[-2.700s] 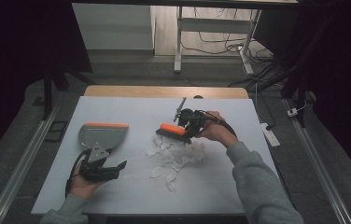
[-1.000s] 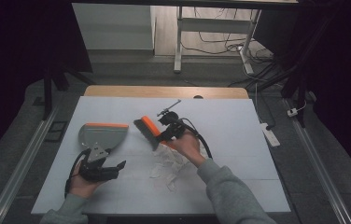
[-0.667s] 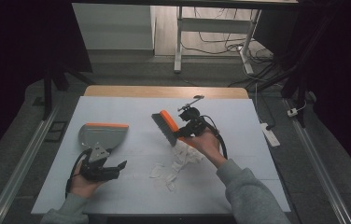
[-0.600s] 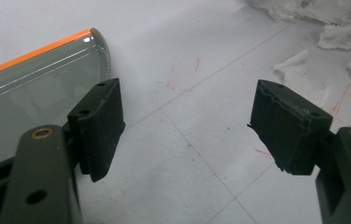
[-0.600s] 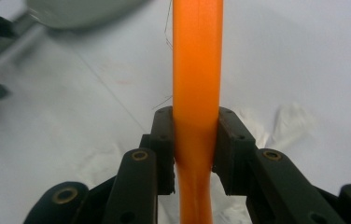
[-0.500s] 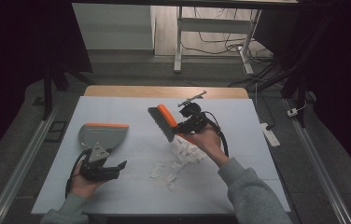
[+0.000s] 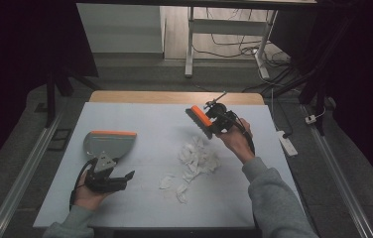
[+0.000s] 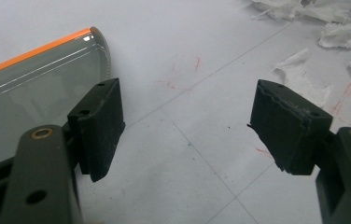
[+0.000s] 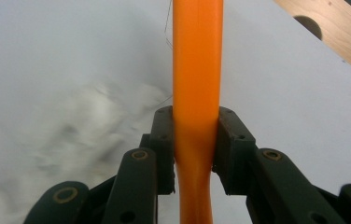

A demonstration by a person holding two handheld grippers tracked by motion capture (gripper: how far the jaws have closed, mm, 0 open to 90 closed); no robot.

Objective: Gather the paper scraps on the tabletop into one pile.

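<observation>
My right gripper [image 7: 213,122] is shut on an orange brush [image 7: 199,120] with dark bristles, held above the table just beyond a pile of torn white paper scraps [image 7: 197,156]. In the right gripper view the brush's orange handle [image 9: 197,93] runs up between the two jaws, which pinch it. A grey dustpan [image 7: 109,142] with an orange lip lies flat at the table's left. My left gripper [image 7: 106,178] rests just in front of the dustpan, open and holding nothing. In the left gripper view the dustpan [image 8: 38,84] lies beyond the left jaw and paper scraps [image 8: 313,28] at upper right.
The white table [image 7: 150,129] ends in a wooden strip [image 7: 174,97] at the far edge. A few stray scraps [image 7: 172,183] lie nearer the front. A white power strip [image 7: 286,141] lies on the floor to the right.
My right hand swept the brush leftward over the scraps, then lifted it and carried it back right and farther away, above the pile. The left gripper has stayed still.
</observation>
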